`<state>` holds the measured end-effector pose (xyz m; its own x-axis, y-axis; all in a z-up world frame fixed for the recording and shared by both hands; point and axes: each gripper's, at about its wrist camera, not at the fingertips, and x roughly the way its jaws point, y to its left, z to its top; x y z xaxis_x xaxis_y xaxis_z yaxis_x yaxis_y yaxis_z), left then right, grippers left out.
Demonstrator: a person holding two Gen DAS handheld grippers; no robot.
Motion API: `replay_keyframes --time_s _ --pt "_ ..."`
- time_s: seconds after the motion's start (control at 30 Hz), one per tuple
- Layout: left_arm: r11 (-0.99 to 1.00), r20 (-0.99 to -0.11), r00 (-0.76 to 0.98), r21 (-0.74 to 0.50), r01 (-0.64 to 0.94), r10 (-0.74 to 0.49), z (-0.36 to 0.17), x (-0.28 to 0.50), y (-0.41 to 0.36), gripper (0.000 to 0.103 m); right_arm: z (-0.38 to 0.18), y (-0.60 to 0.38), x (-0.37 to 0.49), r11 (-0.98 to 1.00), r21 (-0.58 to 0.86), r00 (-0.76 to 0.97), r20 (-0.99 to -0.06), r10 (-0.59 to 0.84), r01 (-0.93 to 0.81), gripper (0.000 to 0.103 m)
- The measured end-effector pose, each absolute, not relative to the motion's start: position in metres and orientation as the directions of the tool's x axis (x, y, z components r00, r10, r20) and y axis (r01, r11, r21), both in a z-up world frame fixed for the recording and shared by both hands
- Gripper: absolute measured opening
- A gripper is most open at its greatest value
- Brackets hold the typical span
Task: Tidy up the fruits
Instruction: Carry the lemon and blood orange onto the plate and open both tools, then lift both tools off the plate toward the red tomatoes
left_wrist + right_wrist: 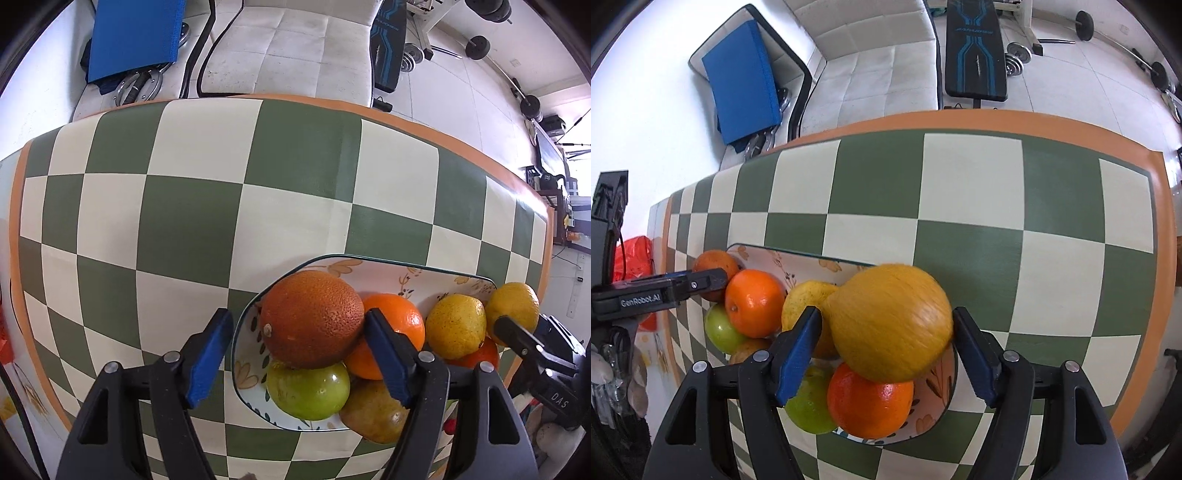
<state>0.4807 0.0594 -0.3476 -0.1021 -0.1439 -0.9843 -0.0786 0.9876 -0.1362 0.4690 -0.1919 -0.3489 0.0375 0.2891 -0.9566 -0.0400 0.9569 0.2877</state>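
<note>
While the right gripper (886,332) holds a yellow fruit (890,325) between its fingers above the full plate (938,398) on the tabletop (967,184), the left gripper (299,350) stands open by the brownish orange (312,319), so organizing seems nearly finished.

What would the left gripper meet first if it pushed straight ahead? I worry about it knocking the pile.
Most likely the big dark orange, which sits between the open fingers of the left gripper atop the pile on the plate. Depth is uncertain.
</note>
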Motion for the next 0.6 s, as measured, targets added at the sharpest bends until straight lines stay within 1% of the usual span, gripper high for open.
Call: replay_keyframes --time_s 0.03,0.1,0.27,0.3,0.33,0.37,0.4,0.43,0.5,0.6 --pt "0.988 -0.984 -0.104 -0.134 -0.08 -0.142 -0.347 0.48 0.059 0.074 -0.35 -0.19 0.468 0.958 0.282 0.033 -0.958 0.284 -0.045 0.075" --pt "0.99 -0.986 -0.104 -0.123 -0.075 -0.13 -0.346 0.478 0.059 0.088 -0.351 -0.189 0.467 0.96 0.277 0.039 -0.96 0.278 -0.043 0.076" --pt "0.995 -0.993 -0.07 -0.092 -0.049 -0.095 -0.337 0.475 0.057 0.088 -0.347 -0.191 0.465 0.964 0.263 0.046 -0.963 0.265 -0.037 0.076" --pt "0.995 -0.994 -0.059 -0.085 -0.048 -0.088 -0.334 0.474 0.057 0.088 -0.344 -0.192 0.464 0.968 0.249 0.054 -0.967 0.25 -0.033 0.081" --pt "0.996 -0.995 -0.048 -0.081 -0.044 -0.083 -0.331 0.473 0.057 0.088 -0.34 -0.193 0.462 0.972 0.235 0.068 -0.969 0.236 -0.026 0.088" --pt "0.996 -0.996 -0.035 -0.075 -0.04 -0.077 -0.326 0.472 0.056 0.089 -0.336 -0.194 0.459 0.974 0.227 0.082 -0.97 0.228 -0.02 0.091" --pt "0.997 -0.998 -0.016 -0.064 -0.034 -0.065 -0.32 0.469 0.055 0.094 -0.332 -0.195 0.457 0.975 0.222 0.093 -0.971 0.223 -0.017 0.093" --pt "0.998 -0.998 -0.001 -0.059 -0.031 -0.059 -0.316 0.467 0.054 0.096 -0.326 -0.195 0.451 0.978 0.21 0.106 -0.972 0.211 -0.015 0.093" --pt "0.999 -0.998 0.04 -0.039 -0.023 -0.039 -0.306 0.458 0.052 0.097 -0.317 -0.194 0.441 0.988 0.155 0.126 -0.98 0.154 -0.007 0.096" --pt "1.0 -0.996 0.081 -0.02 -0.013 -0.019 -0.296 0.444 0.048 0.097 -0.302 -0.19 0.419 0.994 0.107 0.169 -0.98 0.106 -0.004 0.096"
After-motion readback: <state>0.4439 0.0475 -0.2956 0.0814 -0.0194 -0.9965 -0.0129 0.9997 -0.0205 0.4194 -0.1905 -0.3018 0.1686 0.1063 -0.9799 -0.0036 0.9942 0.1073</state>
